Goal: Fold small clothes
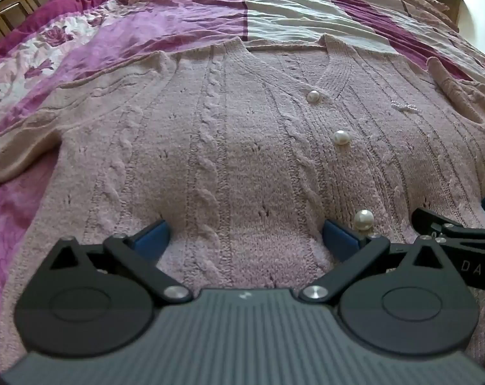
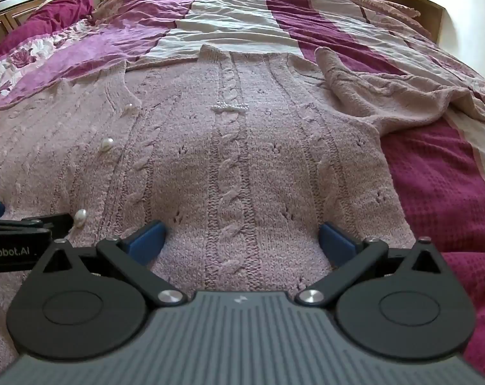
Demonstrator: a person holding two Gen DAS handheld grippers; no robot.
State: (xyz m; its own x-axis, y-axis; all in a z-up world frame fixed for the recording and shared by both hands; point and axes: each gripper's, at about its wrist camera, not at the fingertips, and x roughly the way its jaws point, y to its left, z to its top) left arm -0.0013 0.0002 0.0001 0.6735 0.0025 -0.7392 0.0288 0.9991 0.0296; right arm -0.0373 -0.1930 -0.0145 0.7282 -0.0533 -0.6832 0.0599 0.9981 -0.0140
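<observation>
Both tools, left tool (image 1: 245, 234) and right tool (image 2: 240, 235), are hovering fully spread over the pink cardigan (image 1: 242, 147) lying flat mid-frame on the bed (image 2: 434, 186); advisable: pinching hem corners evenly, avoiding pearl buttons (image 1: 341, 137).

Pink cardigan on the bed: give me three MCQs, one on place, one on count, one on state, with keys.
1. Where does the bunched sleeve lie in the right wrist view?
A. right of the body
B. under the gripper
C. on the headboard

2. How many pearl buttons show in the left wrist view?
A. one
B. three
C. six

3. How do the left gripper and right gripper stand?
A. both open
B. both shut on cloth
C. one shut

Key: A, the sleeve is heaped right of the cardigan; B, three buttons run down the placket; A, the blue fingers stand wide apart, nothing gripped.
</observation>
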